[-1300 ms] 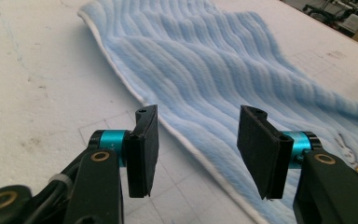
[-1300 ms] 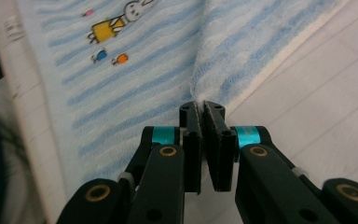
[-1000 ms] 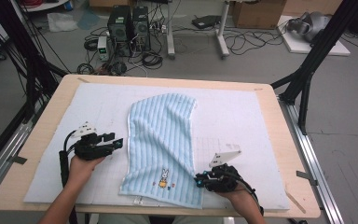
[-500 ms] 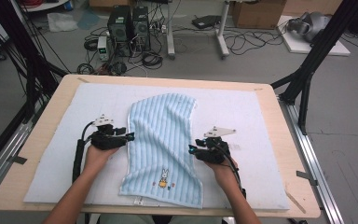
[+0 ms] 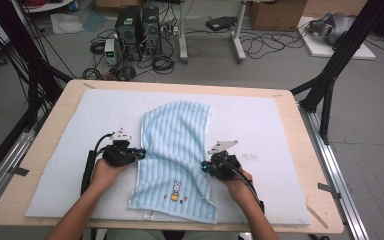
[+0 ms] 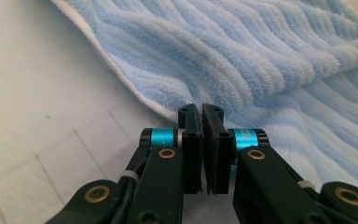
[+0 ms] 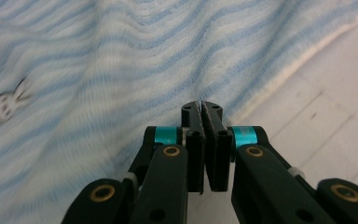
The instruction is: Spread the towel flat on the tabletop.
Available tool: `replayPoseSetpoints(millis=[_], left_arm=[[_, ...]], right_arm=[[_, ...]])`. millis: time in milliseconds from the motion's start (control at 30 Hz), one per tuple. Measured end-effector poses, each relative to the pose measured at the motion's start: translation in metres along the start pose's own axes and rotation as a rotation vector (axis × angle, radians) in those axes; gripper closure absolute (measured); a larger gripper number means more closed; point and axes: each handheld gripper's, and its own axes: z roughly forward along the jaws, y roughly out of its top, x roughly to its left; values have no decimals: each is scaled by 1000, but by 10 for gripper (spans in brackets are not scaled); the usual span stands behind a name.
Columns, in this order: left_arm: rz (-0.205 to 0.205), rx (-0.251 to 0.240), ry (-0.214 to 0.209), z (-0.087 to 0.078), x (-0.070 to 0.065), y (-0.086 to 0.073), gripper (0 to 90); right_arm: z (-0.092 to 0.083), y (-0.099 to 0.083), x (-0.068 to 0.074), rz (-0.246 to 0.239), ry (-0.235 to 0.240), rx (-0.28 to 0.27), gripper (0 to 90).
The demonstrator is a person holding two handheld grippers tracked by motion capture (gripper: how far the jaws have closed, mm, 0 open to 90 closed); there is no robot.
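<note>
Your left gripper (image 5: 139,152) and right gripper (image 5: 206,166) moved in; jaws closed at the one towel's (image 5: 176,150) edges; grip on the cloth unclear.

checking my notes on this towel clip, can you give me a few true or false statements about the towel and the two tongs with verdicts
1. The blue striped towel lies on the pale mat. True.
2. The left tongs stand wide open. False: their jaws are closed together, right at the towel's white edge, having just been closing.
3. The right tongs sit at the towel's right edge. True, jaws shut, having just closed; whether they pinch cloth cannot be told.
4. The towel is folded into a neat square. False: it lies rumpled, narrower at the far end.
5. A small rabbit picture is near the towel's near end. True.
</note>
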Motion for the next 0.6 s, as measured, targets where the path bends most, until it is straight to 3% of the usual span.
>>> replayPoseSetpoints(millis=[200,367,533,600], left_arm=[[-23,5,-93,-10,-7,-12,859],[-1,36,-164,-13,-16,-17,863],[3,67,-257,-18,-23,-20,863],[4,44,-251,-20,-24,-20,798]], right_arm=[[-19,-20,0,28,79,16,880],[-29,-28,2,30,103,37,879],[-38,-35,5,27,158,74,877],[-41,-36,5,30,169,74,856]])
